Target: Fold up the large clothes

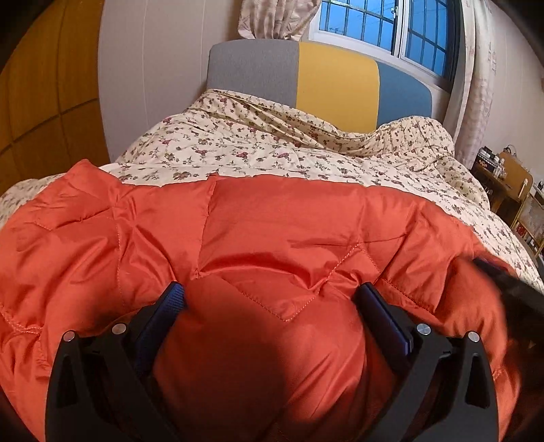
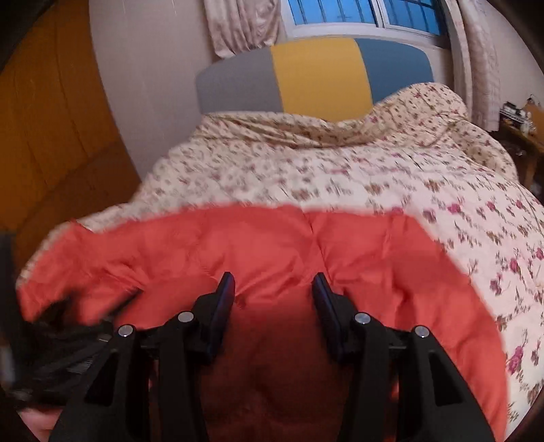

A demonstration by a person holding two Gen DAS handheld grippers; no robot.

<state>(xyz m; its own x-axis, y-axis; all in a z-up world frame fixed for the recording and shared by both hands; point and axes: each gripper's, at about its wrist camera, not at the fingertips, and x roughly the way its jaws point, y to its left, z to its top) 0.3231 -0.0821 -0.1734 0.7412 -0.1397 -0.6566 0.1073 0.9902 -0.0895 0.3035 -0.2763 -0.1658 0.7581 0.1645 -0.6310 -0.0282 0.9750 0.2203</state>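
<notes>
An orange quilted puffer jacket point(image 1: 272, 231) lies spread on the floral bedspread point(image 1: 258, 146); it also shows in the right wrist view point(image 2: 340, 251). My left gripper point(image 1: 270, 294) is open, its fingers wide apart, with a bulge of jacket fabric between them. My right gripper point(image 2: 273, 284) is open over the jacket, with fabric rising between its fingers. A dark blurred shape point(image 1: 510, 285) at the right of the left wrist view is the other gripper. Dark lining or fur point(image 2: 57, 350) shows at the jacket's left end.
A grey, yellow and blue headboard point(image 1: 326, 85) stands at the far end of the bed below a window point(image 1: 391, 30) with curtains. A wooden wardrobe point(image 1: 40, 112) is on the left. A cluttered wooden desk point(image 1: 503, 183) stands at the right.
</notes>
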